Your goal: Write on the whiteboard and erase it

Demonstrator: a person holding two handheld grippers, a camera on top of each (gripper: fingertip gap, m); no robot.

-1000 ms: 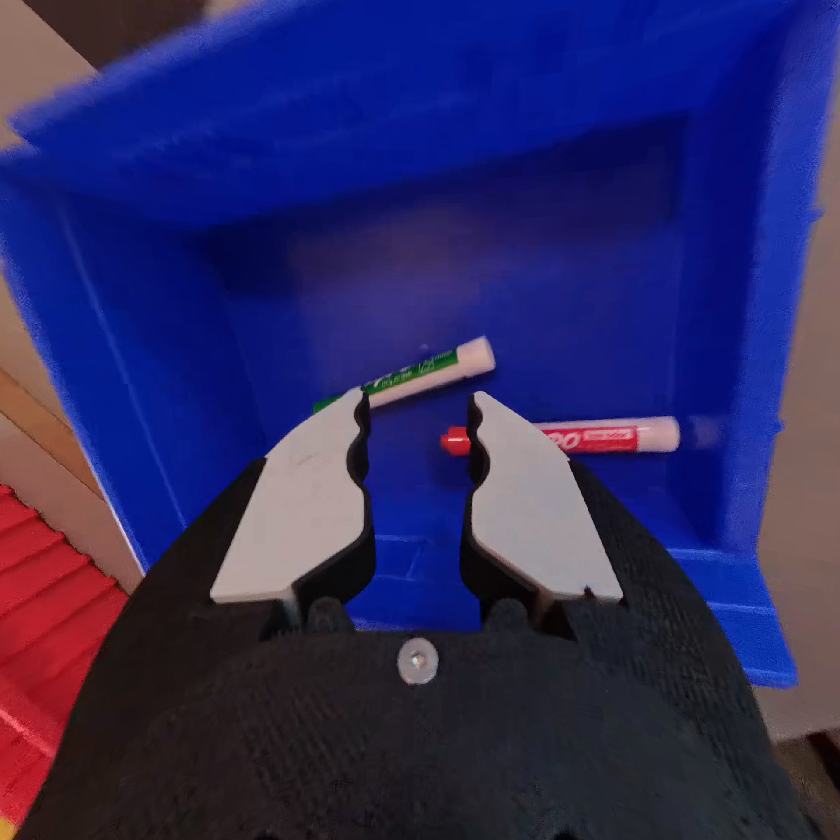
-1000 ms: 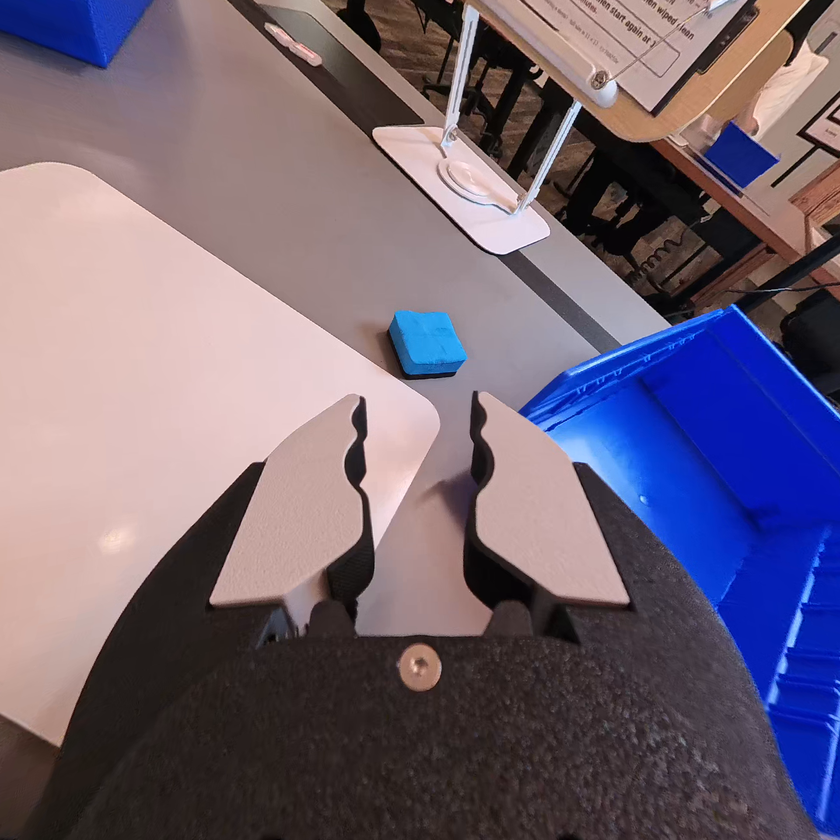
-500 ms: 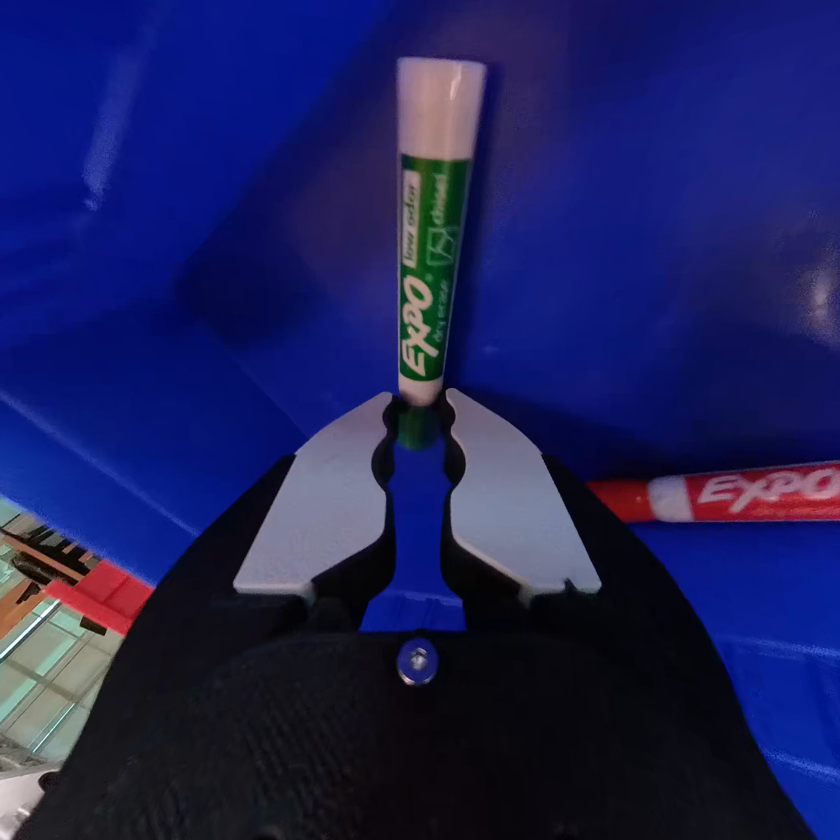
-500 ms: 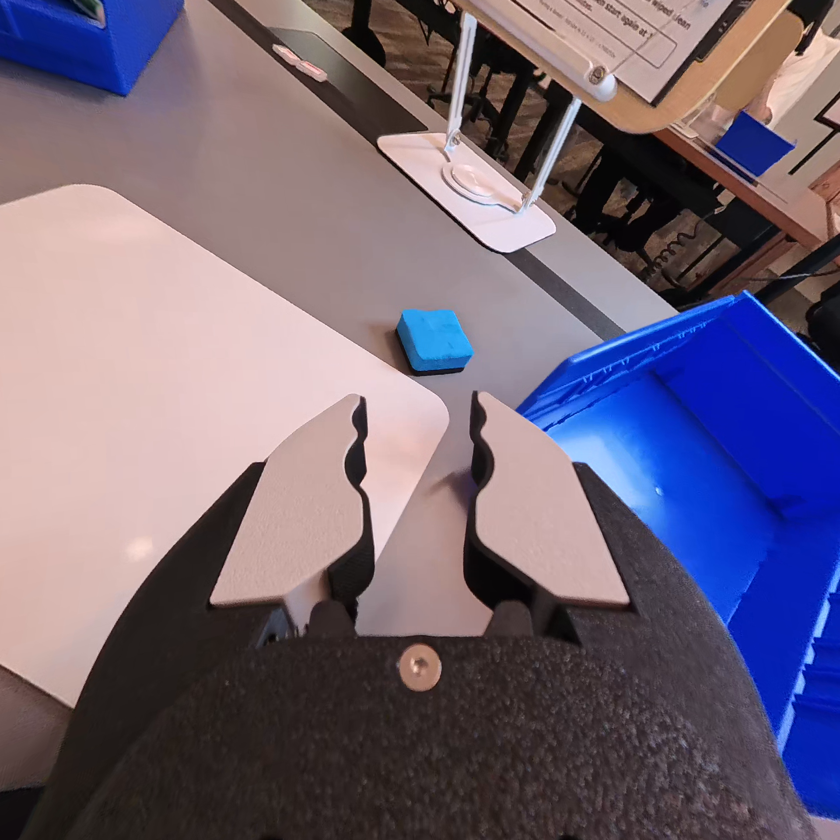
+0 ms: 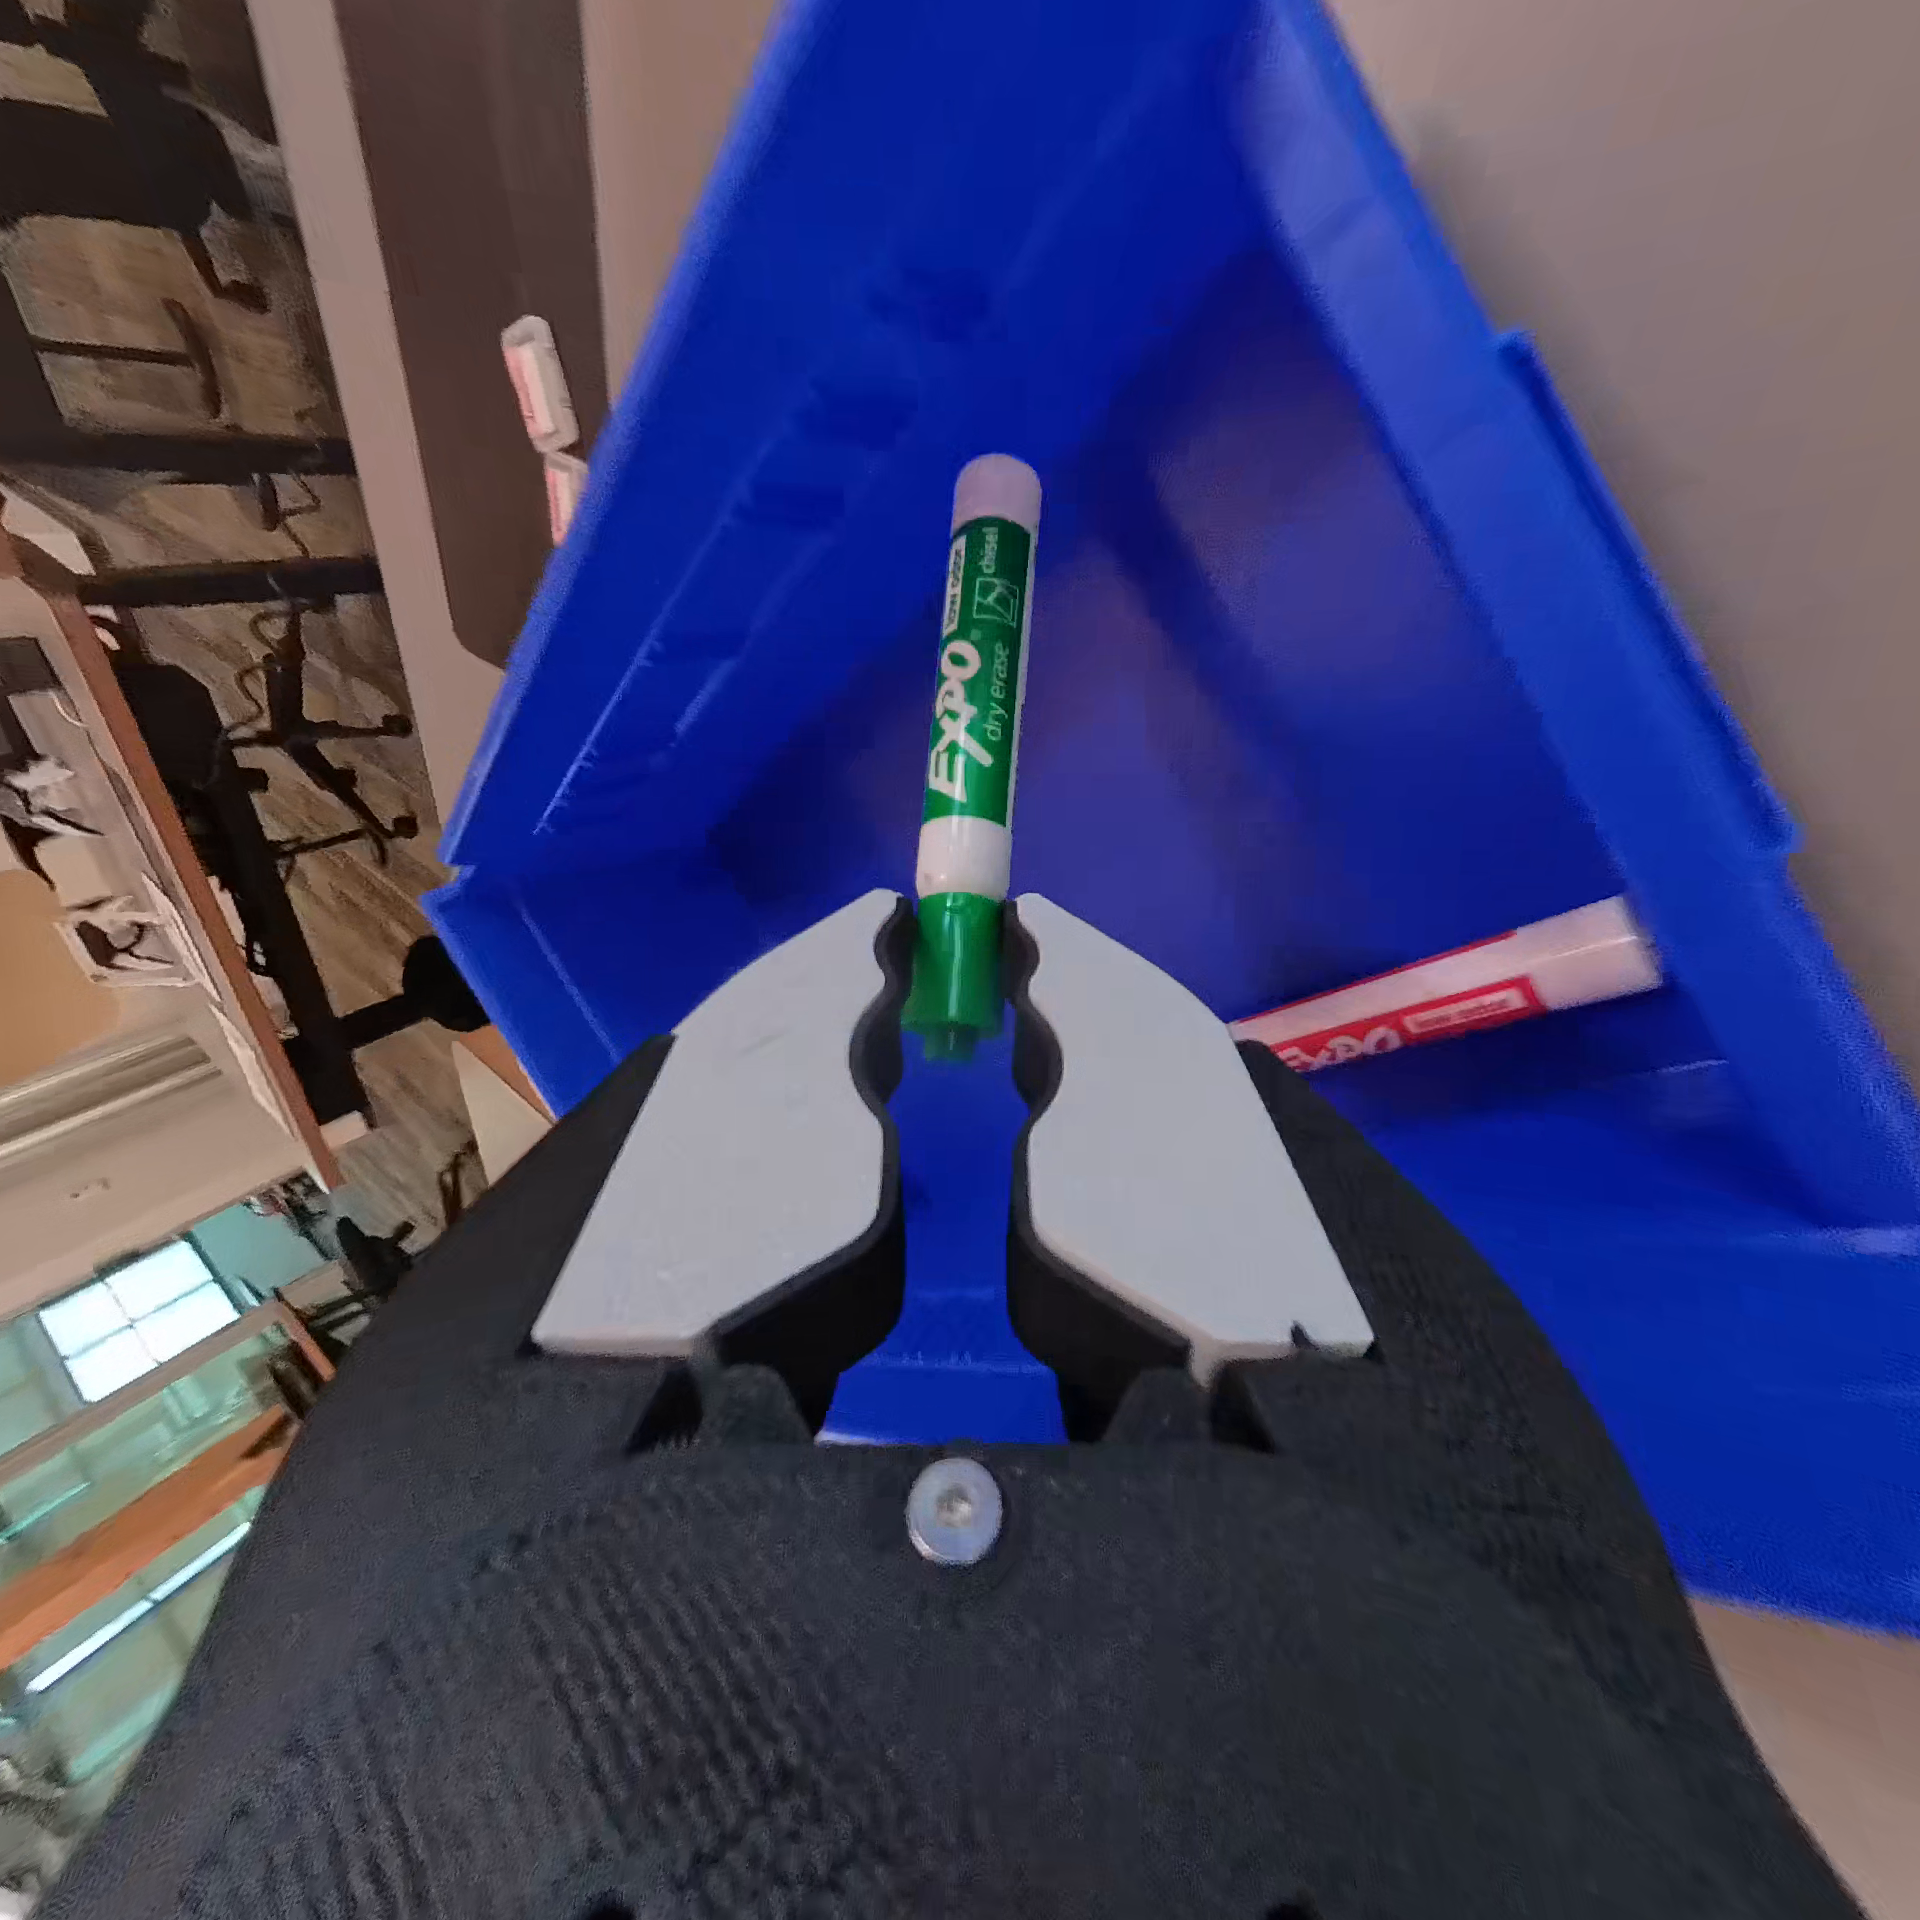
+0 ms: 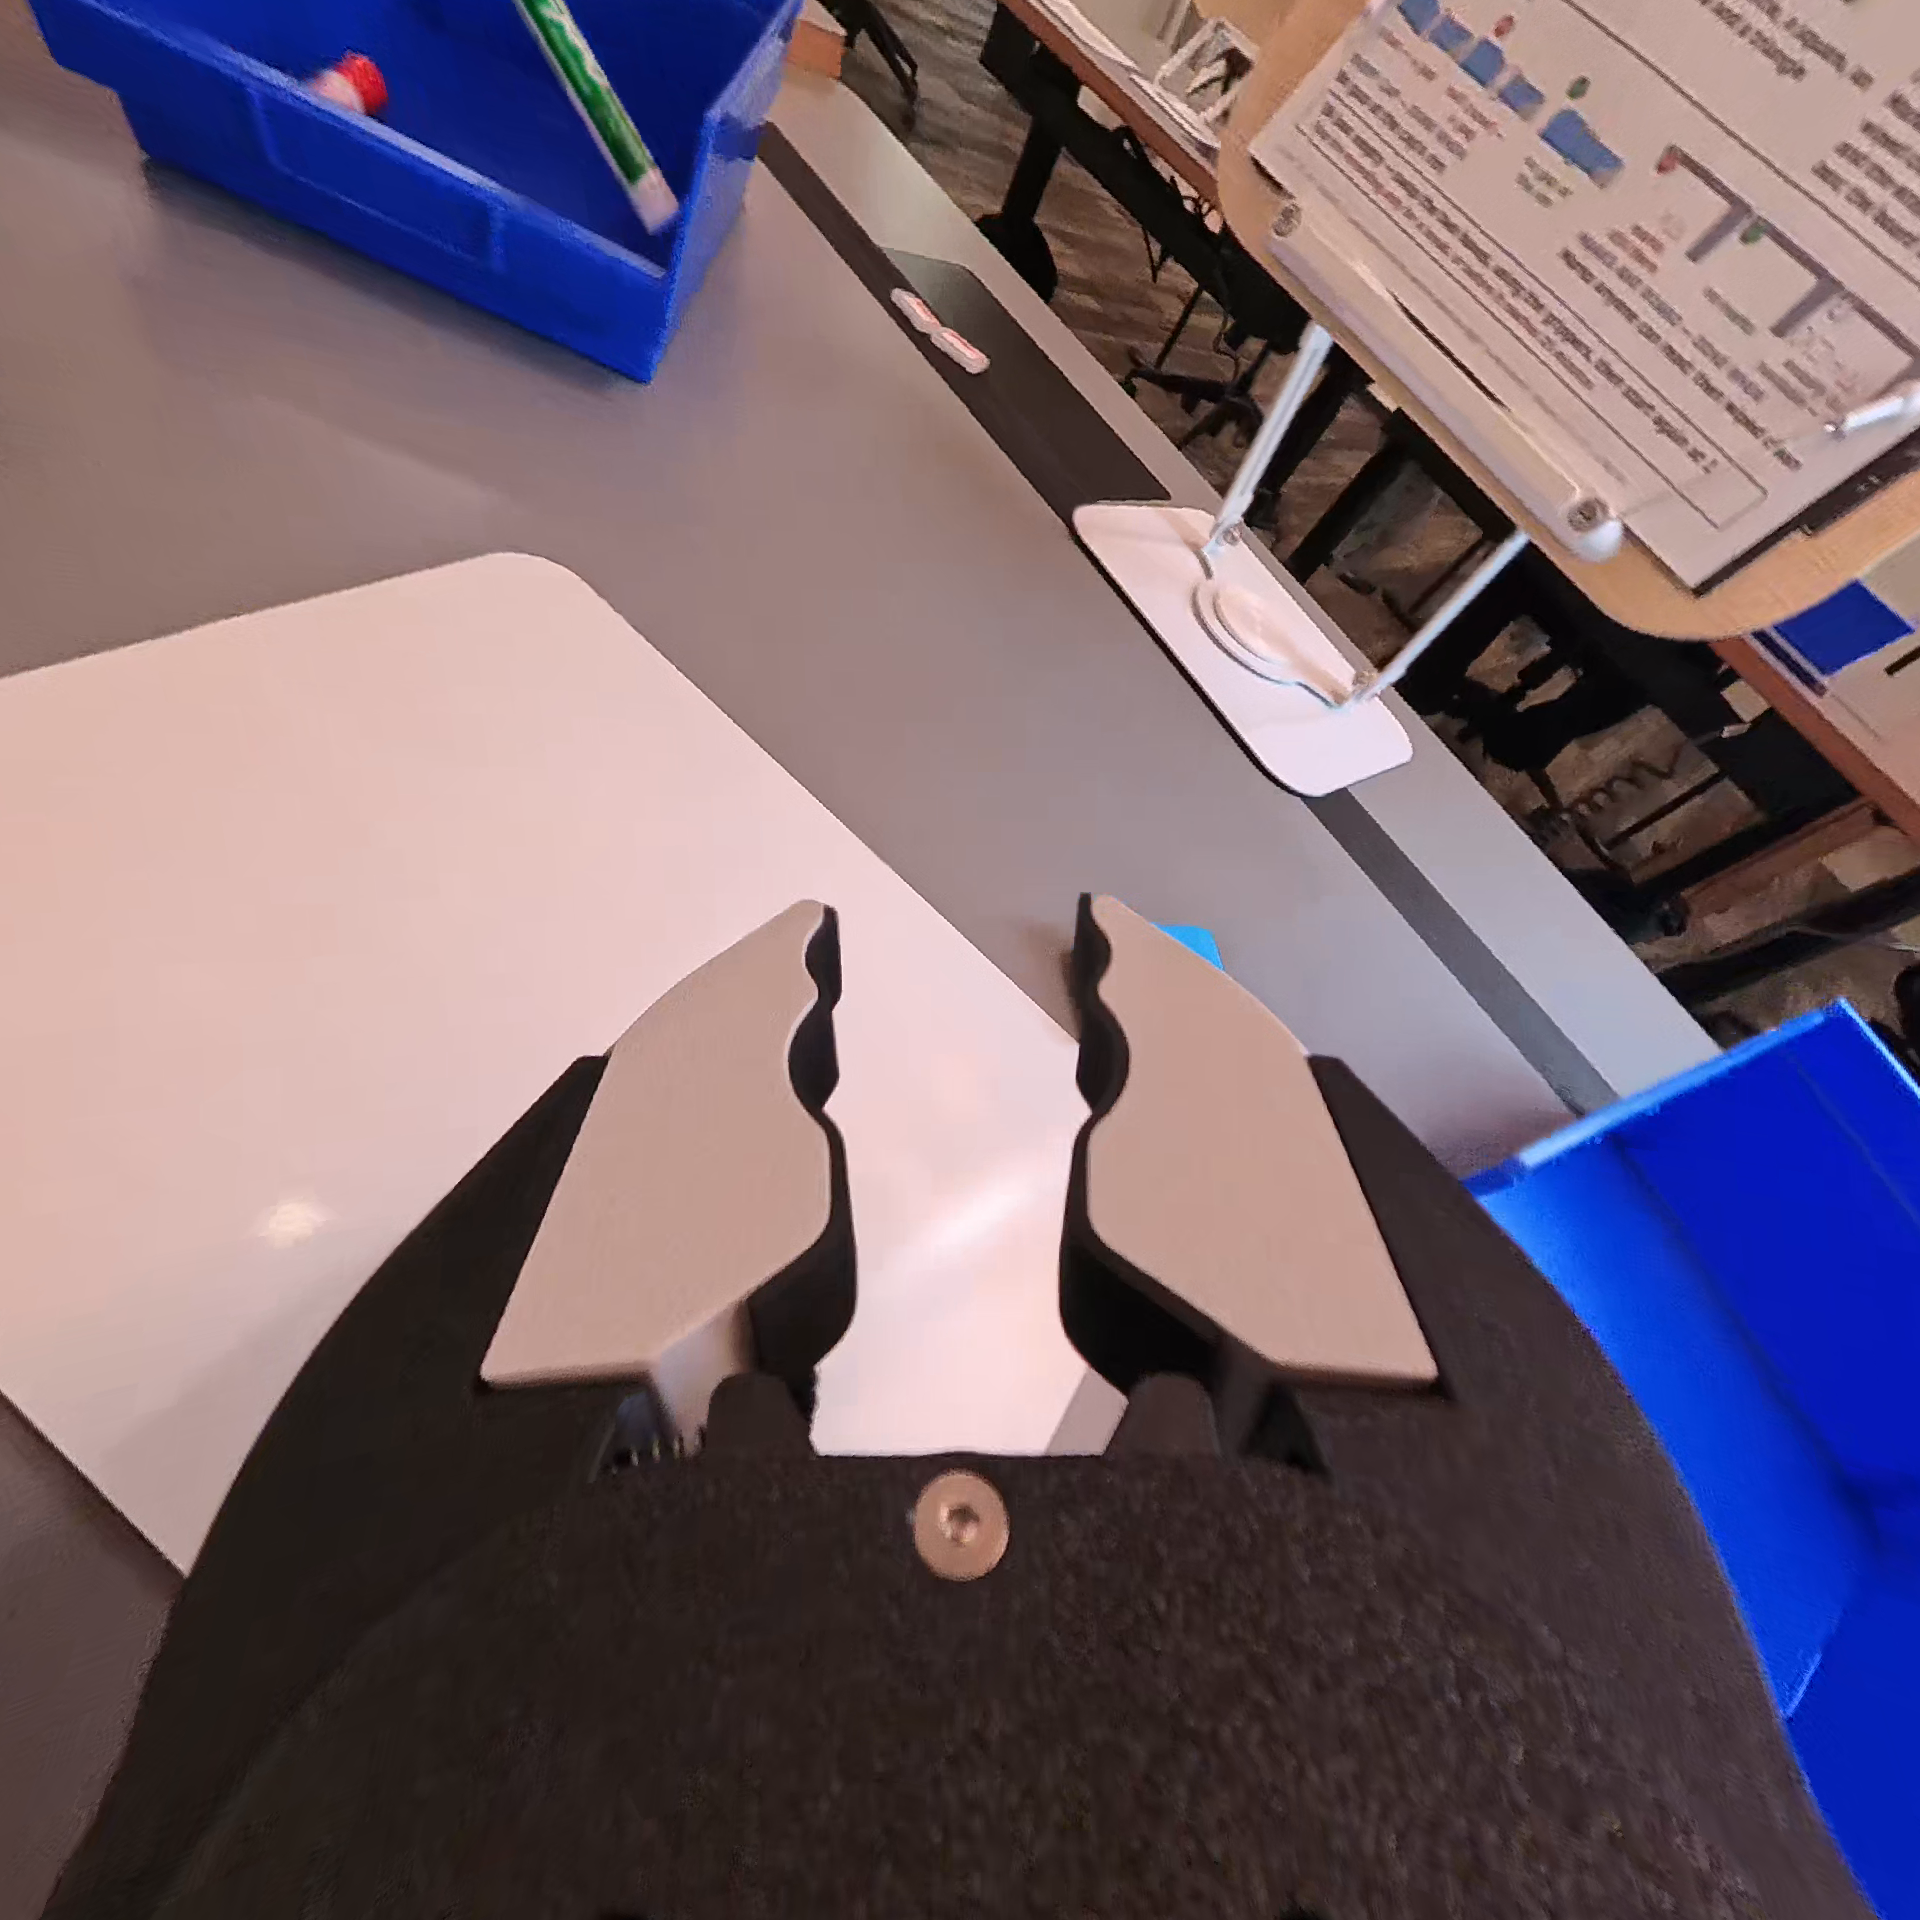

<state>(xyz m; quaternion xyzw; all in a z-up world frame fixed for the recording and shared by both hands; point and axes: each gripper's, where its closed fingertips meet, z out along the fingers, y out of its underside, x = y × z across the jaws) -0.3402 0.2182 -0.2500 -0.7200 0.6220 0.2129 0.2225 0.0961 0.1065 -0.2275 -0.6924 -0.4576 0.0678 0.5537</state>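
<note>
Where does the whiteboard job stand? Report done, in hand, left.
Done: the left gripper is shut on the green marker by its cap end, above the blue bin; the red marker lies in the bin. In hand: carrying the marker out. Left: everything else. The whiteboard is blank, the marker looks capped, and the eraser sits untouched beyond the open right gripper.

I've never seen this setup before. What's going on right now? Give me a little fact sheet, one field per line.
Left hand-held gripper: shut on the green marker, gripping its cap end
Blue bin: holds a red marker
Right hand-held gripper: open, empty, above the whiteboard
Whiteboard: blank, flat on the grey table
Eraser: blue, mostly hidden behind the right finger
</note>
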